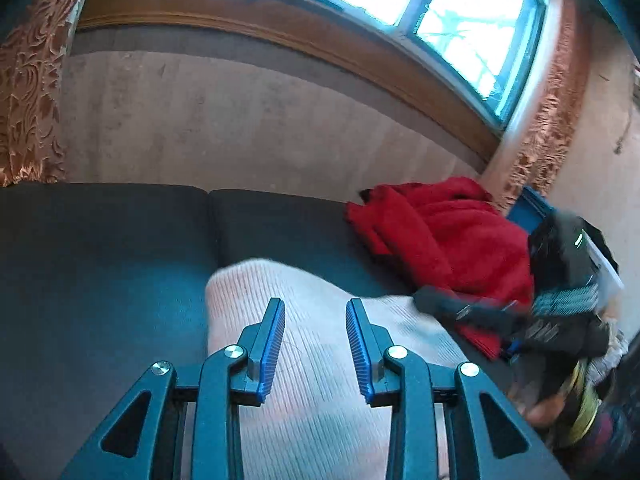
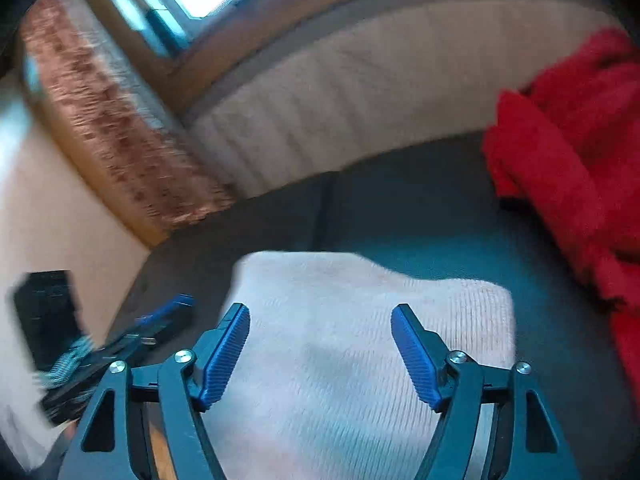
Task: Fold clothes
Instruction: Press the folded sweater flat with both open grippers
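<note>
Blue fingers point(image 2: 236, 344) apart above white knit garment point(image 2: 340, 340) on dark cushion point(image 2: 440, 220)

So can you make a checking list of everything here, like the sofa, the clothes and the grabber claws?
Surface: dark sofa seat, two cushions.
Job's things: white knit garment lying folded on the seat; red fleece garment bunched beside it.
Clutter: nothing seen for sure; a blue object behind the fleece is unclear.
Grippers: left gripper open, nothing between its jaws; right gripper open wide above the white garment.
Cables: nothing seen.
Surroundings: window, patterned curtains.
</note>
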The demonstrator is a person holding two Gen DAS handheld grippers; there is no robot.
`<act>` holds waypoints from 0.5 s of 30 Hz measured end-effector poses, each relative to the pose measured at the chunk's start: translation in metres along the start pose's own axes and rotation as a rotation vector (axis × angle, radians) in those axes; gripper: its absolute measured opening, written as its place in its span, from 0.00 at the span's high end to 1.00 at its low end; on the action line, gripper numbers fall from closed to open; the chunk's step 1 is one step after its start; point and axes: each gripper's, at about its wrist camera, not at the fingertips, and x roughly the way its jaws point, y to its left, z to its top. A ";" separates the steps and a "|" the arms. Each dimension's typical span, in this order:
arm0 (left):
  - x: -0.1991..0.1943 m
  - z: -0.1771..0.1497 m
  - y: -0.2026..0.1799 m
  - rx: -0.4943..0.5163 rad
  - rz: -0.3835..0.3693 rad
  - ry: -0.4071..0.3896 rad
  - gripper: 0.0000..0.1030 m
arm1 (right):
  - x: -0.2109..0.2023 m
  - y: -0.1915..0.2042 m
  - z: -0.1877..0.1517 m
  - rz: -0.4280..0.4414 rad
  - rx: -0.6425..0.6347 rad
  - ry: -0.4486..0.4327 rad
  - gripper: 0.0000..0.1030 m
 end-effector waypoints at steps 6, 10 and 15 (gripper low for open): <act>0.064 -0.028 -0.030 0.040 0.071 0.100 0.66 | 0.018 -0.038 -0.053 -0.211 -0.077 -0.048 0.20; 0.081 -0.049 -0.051 0.108 0.253 0.049 0.60 | 0.012 -0.047 -0.060 -0.214 -0.102 -0.079 0.18; 0.096 -0.045 -0.041 0.091 0.357 0.074 0.54 | 0.029 -0.040 -0.052 -0.263 -0.154 -0.051 0.15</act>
